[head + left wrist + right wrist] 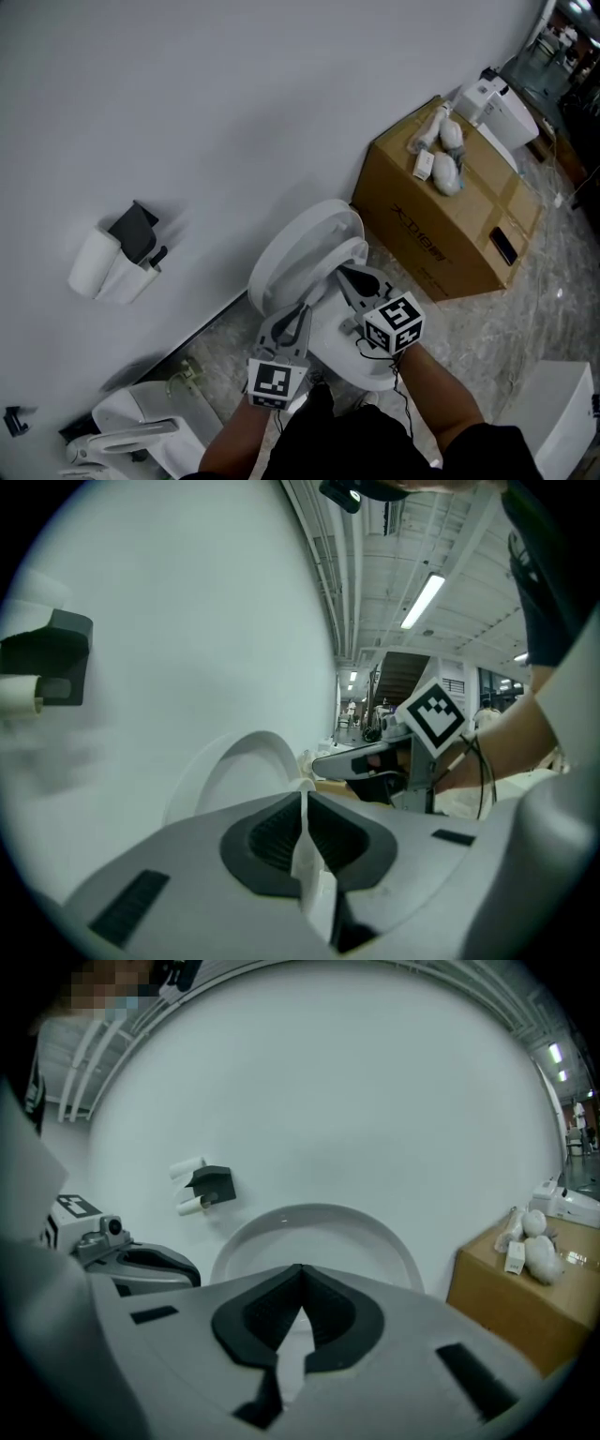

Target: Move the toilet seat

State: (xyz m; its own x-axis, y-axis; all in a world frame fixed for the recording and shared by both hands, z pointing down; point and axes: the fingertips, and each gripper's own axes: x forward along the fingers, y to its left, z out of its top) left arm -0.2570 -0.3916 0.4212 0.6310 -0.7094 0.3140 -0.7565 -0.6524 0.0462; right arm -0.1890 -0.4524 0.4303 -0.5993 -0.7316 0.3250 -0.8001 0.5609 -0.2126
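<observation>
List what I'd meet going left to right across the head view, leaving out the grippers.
Wall-mounted paper roll holder → raised toilet lid → cardboard box.

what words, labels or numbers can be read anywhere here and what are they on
No text here can be read.
Cardboard box: pale print on its side, too blurred to read.
Dark label on that box: too small to read.
Tag among the white bundles on top: too small to read.
Square-marker cubes: black-and-white patterns only, no words.
</observation>
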